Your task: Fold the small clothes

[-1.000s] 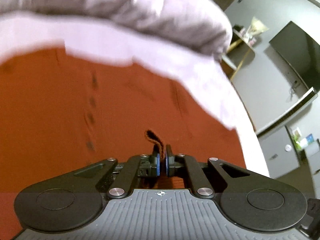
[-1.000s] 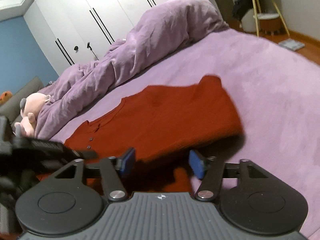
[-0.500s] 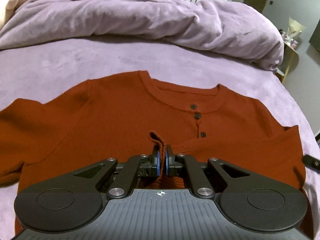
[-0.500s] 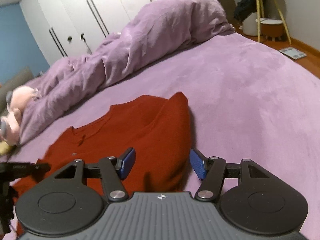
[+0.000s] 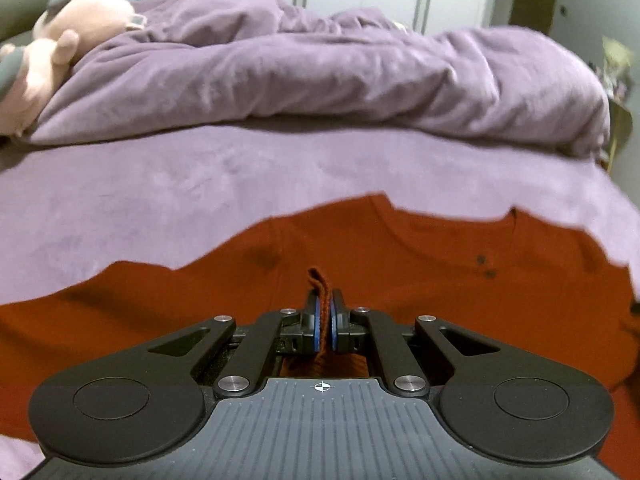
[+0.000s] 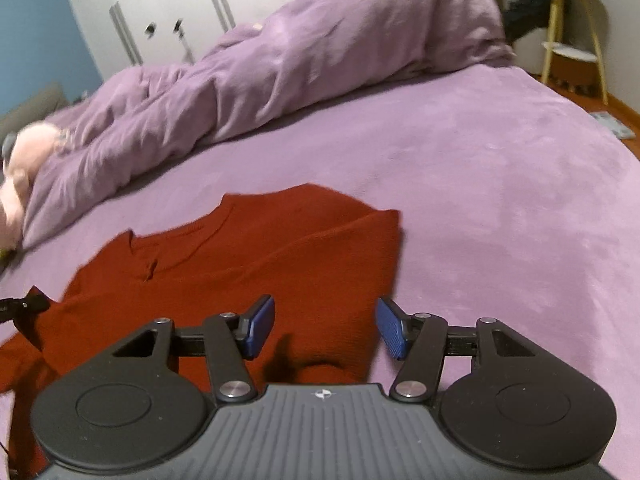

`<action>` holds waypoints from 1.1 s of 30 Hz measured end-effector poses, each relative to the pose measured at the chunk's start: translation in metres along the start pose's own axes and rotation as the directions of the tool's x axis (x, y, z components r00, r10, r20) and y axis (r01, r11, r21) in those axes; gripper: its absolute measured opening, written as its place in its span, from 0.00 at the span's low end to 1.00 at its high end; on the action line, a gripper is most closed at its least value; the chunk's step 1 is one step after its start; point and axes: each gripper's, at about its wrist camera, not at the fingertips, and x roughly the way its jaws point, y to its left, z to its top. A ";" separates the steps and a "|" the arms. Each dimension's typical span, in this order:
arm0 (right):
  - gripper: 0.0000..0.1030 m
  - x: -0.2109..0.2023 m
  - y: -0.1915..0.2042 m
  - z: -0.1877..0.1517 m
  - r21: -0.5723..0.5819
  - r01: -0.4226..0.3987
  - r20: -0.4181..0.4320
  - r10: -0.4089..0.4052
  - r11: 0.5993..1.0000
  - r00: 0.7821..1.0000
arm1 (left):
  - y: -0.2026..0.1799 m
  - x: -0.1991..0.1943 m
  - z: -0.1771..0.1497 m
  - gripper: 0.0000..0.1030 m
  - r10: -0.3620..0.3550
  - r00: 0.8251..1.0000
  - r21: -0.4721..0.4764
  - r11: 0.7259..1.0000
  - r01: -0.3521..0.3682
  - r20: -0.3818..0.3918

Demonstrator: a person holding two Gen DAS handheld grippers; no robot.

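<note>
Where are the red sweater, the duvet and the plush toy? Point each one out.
sweater (image 6: pixel 248 264): right wrist view, on its chest below the neckline.
duvet (image 5: pixel 320 76): left wrist view, on the middle of the bunched heap.
plush toy (image 5: pixel 60 40): left wrist view, on its pink body.

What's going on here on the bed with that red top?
A person is folding a red henley top on a purple bedspread. The left gripper is shut on a pinch of the top's fabric. The right gripper hangs open above the top's near edge, gripping nothing. A bunched purple duvet and a pink plush toy lie behind.
</note>
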 end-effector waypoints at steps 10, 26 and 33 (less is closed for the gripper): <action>0.55 0.032 0.020 0.032 -0.158 0.079 -0.017 -0.082 0.984 0.996 | 0.014 0.000 0.003 0.06 -0.021 1.000 -0.031 0.999 0.021 0.017; 0.65 0.069 0.025 0.037 -0.516 -0.070 -0.136 -0.001 0.854 0.991 | 0.016 0.014 -0.005 0.07 -0.027 1.000 -0.007 1.000 0.026 -0.013; 0.06 0.060 0.045 0.030 -0.620 -0.061 -0.070 0.023 0.783 0.997 | 0.016 0.011 0.002 0.07 -0.019 0.999 0.000 1.000 0.019 0.026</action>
